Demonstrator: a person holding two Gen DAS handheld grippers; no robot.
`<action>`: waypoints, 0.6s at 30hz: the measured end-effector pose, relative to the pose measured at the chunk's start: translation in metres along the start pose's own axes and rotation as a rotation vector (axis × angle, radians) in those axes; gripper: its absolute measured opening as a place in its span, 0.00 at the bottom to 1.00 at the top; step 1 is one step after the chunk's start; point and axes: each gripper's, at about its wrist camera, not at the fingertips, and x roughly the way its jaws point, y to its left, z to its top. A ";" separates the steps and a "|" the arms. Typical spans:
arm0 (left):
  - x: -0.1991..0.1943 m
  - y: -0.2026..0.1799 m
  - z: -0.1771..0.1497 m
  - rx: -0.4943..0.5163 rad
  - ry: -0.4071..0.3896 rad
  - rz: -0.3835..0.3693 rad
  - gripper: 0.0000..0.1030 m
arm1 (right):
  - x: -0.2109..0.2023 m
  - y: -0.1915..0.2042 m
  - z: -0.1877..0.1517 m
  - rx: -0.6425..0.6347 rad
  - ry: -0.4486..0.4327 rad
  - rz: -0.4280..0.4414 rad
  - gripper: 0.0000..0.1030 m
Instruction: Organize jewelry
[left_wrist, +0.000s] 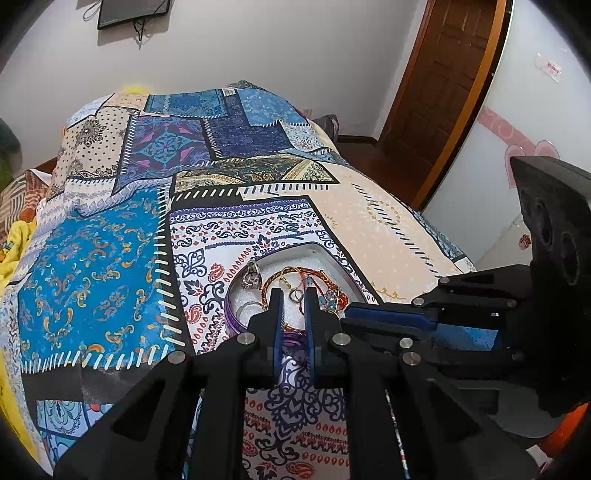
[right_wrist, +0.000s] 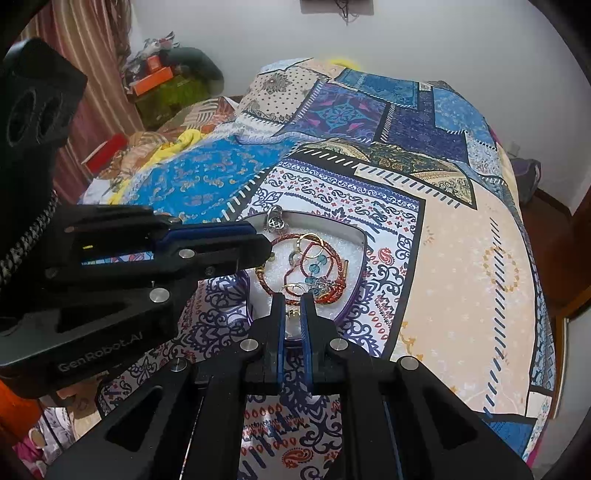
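Wide bed under a patchwork-print bedspread of blue, cream and paisley panels, filling most of both views; white walls behind, a dark flat screen hung high, a brown wooden door at right, pink heart stickers on the wall beside it. In the right wrist view, striped reddish curtains and a cluttered heap of boxes in the far corner. On the bedspread, a shallow purple-rimmed jewelry tray lined white, holding a red braided cord bracelet, gold rings, blue beads and a silver pendant. Left gripper over the tray's near edge, jaws narrowly apart, nothing between. Right gripper likewise slightly parted at the near rim, clamping nothing
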 end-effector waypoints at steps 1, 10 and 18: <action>-0.002 0.000 0.000 0.001 -0.002 0.006 0.08 | 0.000 0.001 0.000 -0.003 0.001 -0.005 0.07; -0.040 -0.005 0.002 0.000 -0.070 0.074 0.08 | -0.025 0.002 0.006 0.017 -0.049 -0.027 0.09; -0.110 -0.027 0.007 0.020 -0.206 0.130 0.10 | -0.095 0.017 0.012 0.022 -0.203 -0.080 0.09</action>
